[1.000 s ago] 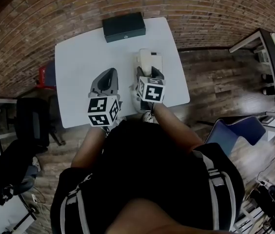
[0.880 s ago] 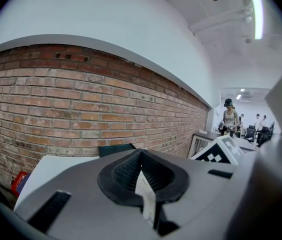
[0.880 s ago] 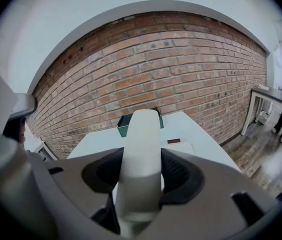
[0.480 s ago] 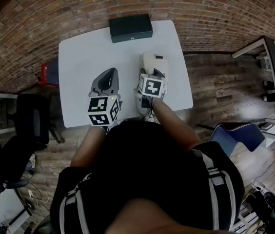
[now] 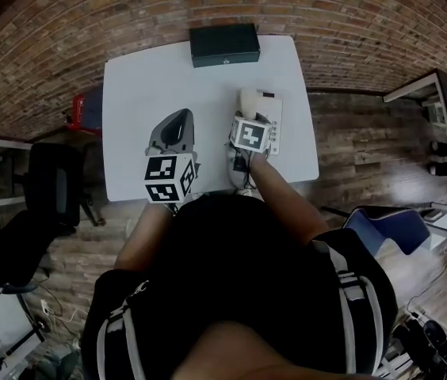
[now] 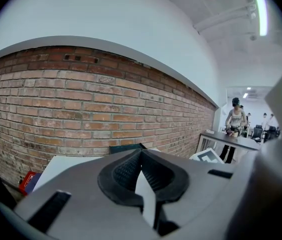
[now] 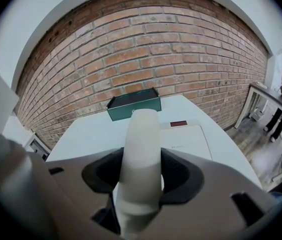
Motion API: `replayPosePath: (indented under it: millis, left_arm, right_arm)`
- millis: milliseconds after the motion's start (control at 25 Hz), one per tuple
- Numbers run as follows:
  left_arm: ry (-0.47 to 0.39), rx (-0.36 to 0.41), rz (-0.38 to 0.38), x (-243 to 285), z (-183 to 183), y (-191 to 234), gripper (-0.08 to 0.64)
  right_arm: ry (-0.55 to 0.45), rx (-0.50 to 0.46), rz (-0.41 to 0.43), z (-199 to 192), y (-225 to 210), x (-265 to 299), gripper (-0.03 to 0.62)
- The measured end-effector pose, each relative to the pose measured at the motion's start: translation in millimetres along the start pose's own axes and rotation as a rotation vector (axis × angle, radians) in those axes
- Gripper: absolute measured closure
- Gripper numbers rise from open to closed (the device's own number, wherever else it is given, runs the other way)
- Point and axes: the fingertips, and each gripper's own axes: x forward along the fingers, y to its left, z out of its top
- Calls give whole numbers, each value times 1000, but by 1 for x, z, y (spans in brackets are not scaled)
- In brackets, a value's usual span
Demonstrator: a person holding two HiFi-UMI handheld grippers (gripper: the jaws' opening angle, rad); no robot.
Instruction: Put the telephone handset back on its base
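My right gripper [image 5: 249, 119] is shut on the white telephone handset [image 5: 237, 171], which runs lengthwise between the jaws. In the right gripper view the handset [image 7: 141, 149] fills the gap of that gripper [image 7: 141, 171] and points at the flat white base [image 7: 186, 140] just beyond it. The base [image 5: 273, 111] lies near the right edge of the white table [image 5: 144, 85], partly under the gripper. To the left, my left gripper [image 5: 177, 121] hovers over bare table. Its tips meet with nothing between them in the left gripper view [image 6: 141, 154].
A dark green box [image 5: 224, 44] sits at the table's far edge by the brick wall, also in the right gripper view [image 7: 133, 105]. A black chair [image 5: 49, 188] and a red item [image 5: 85, 109] stand to the left, a blue chair [image 5: 386, 220] to the right.
My right gripper has carried the handset a little farther over the table, toward the base. The left gripper has stayed where it was.
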Motion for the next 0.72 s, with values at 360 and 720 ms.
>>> replayPosePath:
  millis: [360, 720]
  left_arm:
    - [5, -4, 31, -9, -1, 12, 558]
    - [9, -10, 44, -11, -5, 17, 558]
  right_arm:
    - [7, -32, -6, -9, 3, 14, 391]
    - [-10, -21, -1, -11, 9, 16, 391]
